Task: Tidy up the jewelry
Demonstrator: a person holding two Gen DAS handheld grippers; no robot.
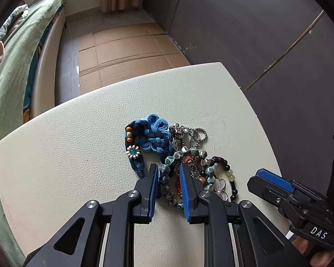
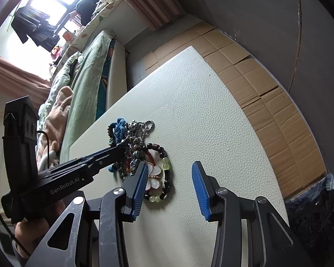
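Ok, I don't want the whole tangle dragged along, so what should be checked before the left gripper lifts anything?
1. Left gripper straddles the grey-green bead strand: ok.
2. Pads pressing that strand: not ok, gaps show.
3. Strand free of the steel chain: not ok, they overlap.
4. Right gripper centred on the flower bracelet: not ok, jaws open, bracelet off to one side.
5. Bare table for laying pieces out: ok.

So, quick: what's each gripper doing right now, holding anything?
Left gripper: nearly closed around the grey-green bead strand; firm grip cannot be told.
Right gripper: open, empty, beside the flower bracelet.
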